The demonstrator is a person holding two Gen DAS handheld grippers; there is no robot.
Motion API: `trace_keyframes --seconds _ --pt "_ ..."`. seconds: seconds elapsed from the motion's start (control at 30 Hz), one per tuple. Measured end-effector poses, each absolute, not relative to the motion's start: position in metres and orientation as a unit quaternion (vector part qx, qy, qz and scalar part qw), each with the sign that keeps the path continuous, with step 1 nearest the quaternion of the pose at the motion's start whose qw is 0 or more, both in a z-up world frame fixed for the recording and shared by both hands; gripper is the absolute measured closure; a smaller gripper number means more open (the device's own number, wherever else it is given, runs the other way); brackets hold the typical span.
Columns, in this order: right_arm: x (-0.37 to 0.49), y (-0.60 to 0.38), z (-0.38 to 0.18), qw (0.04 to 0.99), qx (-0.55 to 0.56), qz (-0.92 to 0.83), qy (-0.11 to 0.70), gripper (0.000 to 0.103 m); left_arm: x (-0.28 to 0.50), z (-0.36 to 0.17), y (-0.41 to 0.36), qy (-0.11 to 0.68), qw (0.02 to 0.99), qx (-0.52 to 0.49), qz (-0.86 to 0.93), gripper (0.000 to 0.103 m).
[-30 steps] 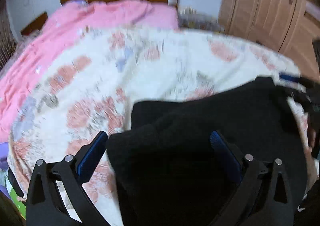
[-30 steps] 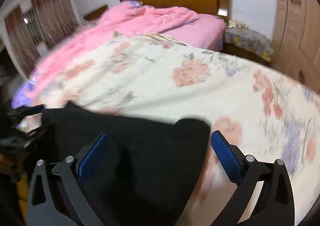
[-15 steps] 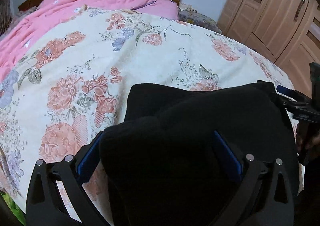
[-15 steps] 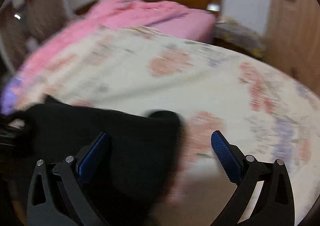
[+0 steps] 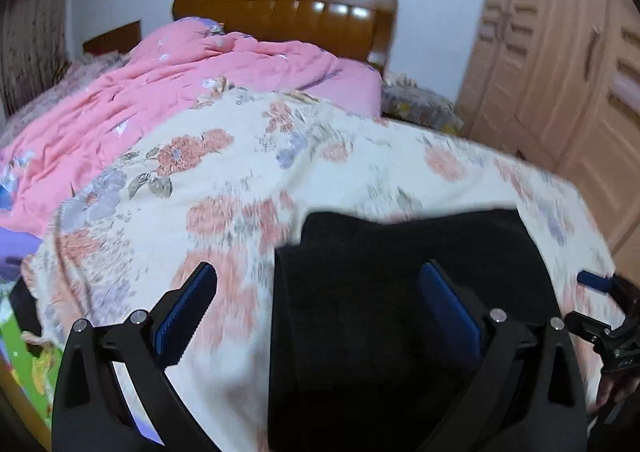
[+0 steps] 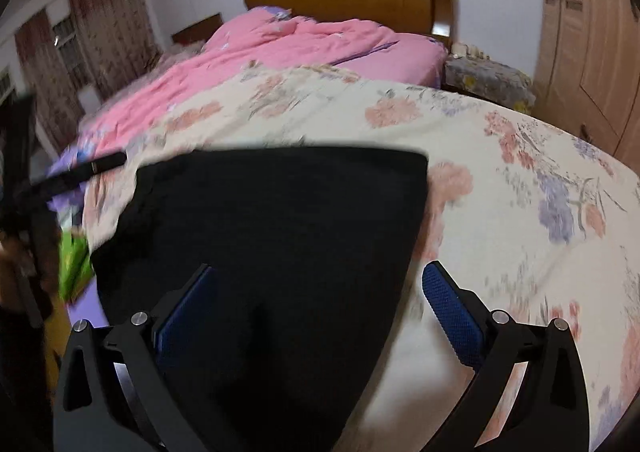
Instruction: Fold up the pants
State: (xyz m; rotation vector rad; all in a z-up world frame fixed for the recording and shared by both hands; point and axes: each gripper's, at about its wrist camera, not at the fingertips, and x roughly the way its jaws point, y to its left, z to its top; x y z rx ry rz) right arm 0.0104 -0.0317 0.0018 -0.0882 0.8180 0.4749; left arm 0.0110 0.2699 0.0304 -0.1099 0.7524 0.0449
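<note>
Left wrist view: left tongs (image 5: 316, 316), released, hovering over the left edge of the pants (image 5: 400, 292). Pants: black, folded in layers, lying on the floral quilt (image 5: 248, 171) at the near edge of the bed. Right tongs (image 5: 600, 292) at the pants' right side.

Right wrist view: right tongs (image 6: 320, 312), released, above the pants' (image 6: 280, 232) right edge; far edge lies straight. Pink duvet (image 6: 280, 47) well beyond.

Handling note: for the next fold, pinch both near corners through all layers, lift evenly, and keep the edges aligned.
</note>
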Motion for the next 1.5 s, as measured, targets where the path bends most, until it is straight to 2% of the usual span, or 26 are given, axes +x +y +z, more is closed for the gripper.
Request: trace_keyframes --seconds 0.1,0.17,0.27,0.43,0.6,0.73,0.83,1.07,1.33,1.5 --pt "-0.007 -0.024 -0.017 0.885 -0.084 0.226 0.397 0.005 -0.002 0.005 0.247 0.392 0.920 -0.028 0.003 0.002" --pt "-0.012 -0.033 -0.024 0.887 -0.064 0.224 0.399 0.005 0.000 -0.017 0.238 0.411 0.912 -0.002 0.016 0.001" --pt "-0.018 -0.050 -0.018 0.896 -0.063 0.175 0.404 0.005 -0.006 -0.029 0.246 0.418 0.908 -0.029 0.020 0.001" --pt "-0.058 -0.078 0.020 0.924 -0.040 0.143 0.352 0.004 -0.045 0.013 0.234 0.364 0.926 0.039 0.094 0.002" --pt "-0.092 -0.074 0.045 0.928 0.003 0.184 0.323 0.004 -0.108 0.074 0.214 0.258 0.958 0.046 0.118 0.001" --pt "-0.114 -0.061 0.051 0.929 0.010 0.199 0.313 0.004 -0.142 0.099 0.198 0.194 0.964 0.036 0.177 0.001" --pt "-0.126 -0.055 0.045 0.925 0.002 0.195 0.326 0.004 -0.141 0.095 0.191 0.226 0.964 0.017 0.140 0.001" --pt "-0.134 -0.056 0.012 0.914 -0.012 0.161 0.372 0.004 -0.134 0.044 0.163 0.305 0.945 0.007 0.120 0.001" --pt "-0.125 -0.058 -0.022 0.894 -0.019 0.132 0.427 0.004 -0.136 0.008 0.141 0.345 0.934 -0.008 0.096 0.001" --pt "-0.128 -0.044 -0.028 0.889 -0.049 0.143 0.432 0.005 -0.137 0.001 0.134 0.356 0.930 -0.001 0.087 0.001"
